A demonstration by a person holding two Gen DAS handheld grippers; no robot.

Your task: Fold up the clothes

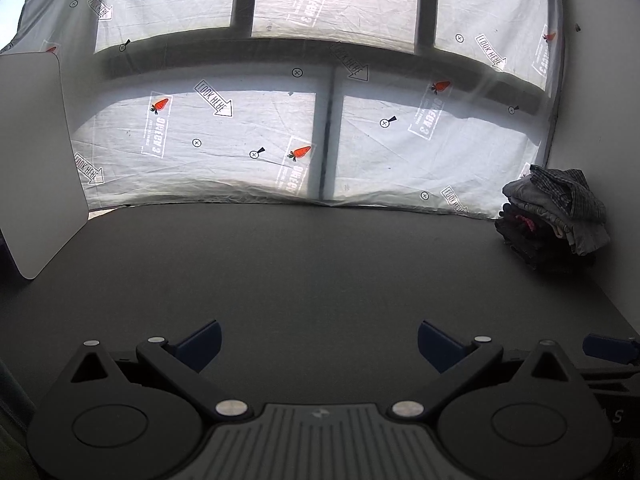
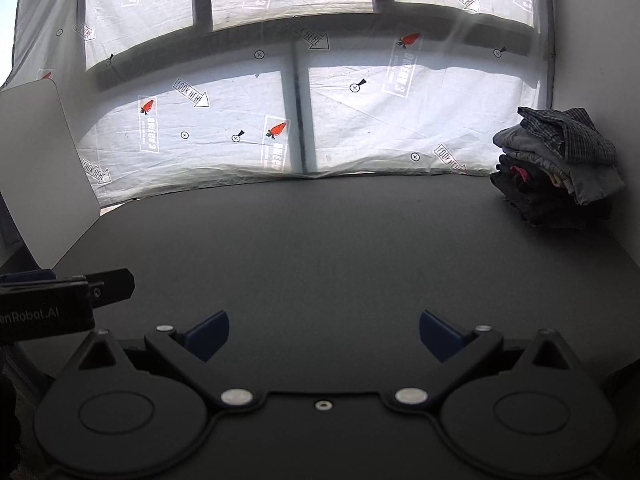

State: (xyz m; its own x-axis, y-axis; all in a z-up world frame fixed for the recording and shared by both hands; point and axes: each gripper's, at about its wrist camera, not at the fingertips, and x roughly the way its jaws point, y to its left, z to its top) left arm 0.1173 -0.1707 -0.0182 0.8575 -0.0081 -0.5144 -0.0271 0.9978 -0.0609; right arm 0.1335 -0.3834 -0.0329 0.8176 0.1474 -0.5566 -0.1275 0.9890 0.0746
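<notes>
A pile of folded clothes point(image 1: 556, 216), grey and dark pieces with a checked shirt on top, stands at the far right corner of the dark table point(image 1: 320, 272). It also shows in the right wrist view point(image 2: 560, 160). My left gripper point(image 1: 319, 344) is open and empty, low over the table's near side. My right gripper point(image 2: 324, 334) is open and empty too, beside the left one. Part of the right gripper shows at the right edge of the left wrist view point(image 1: 608, 348), and part of the left gripper shows at the left edge of the right wrist view point(image 2: 68, 300).
A white board point(image 1: 36, 160) stands upright at the table's left edge. A printed white sheet point(image 1: 280, 132) covers the window behind the table. A white wall point(image 1: 600, 100) rises on the right, next to the clothes pile.
</notes>
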